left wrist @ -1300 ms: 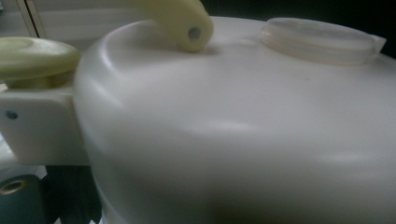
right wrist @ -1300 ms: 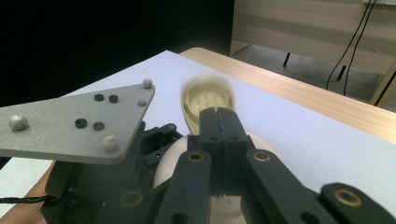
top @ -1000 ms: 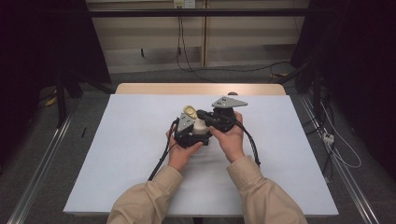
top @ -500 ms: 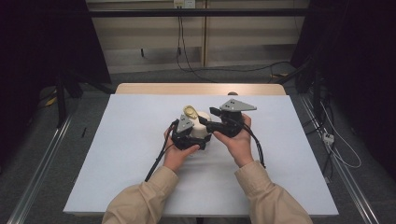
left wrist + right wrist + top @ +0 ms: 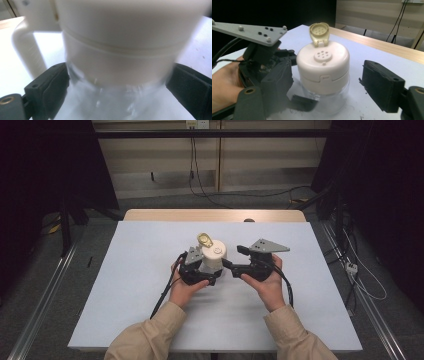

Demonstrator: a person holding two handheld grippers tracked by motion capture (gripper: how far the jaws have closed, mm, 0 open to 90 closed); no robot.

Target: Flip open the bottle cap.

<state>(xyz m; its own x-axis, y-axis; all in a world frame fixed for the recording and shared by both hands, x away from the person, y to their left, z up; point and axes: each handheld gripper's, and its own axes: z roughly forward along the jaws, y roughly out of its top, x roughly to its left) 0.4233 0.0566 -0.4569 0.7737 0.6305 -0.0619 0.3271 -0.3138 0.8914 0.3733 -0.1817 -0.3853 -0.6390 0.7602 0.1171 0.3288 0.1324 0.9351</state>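
right gripper [image 5: 231, 265] pulls back, jaws just opening, empty; left gripper [image 5: 200, 272] pinches the jar [image 5: 214, 259]; no words.

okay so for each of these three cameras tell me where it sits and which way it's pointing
High view: above the person's side, looking forward and down at the table; both sleeves, hands, left gripper and right gripper show.
Left gripper view: rides the left gripper, close on the jar clamped between its jaws.
Right gripper view: rides the right gripper, facing the jar; its jaws have just been opening, nothing pressed.
Shared: jar with flipped-up cap.
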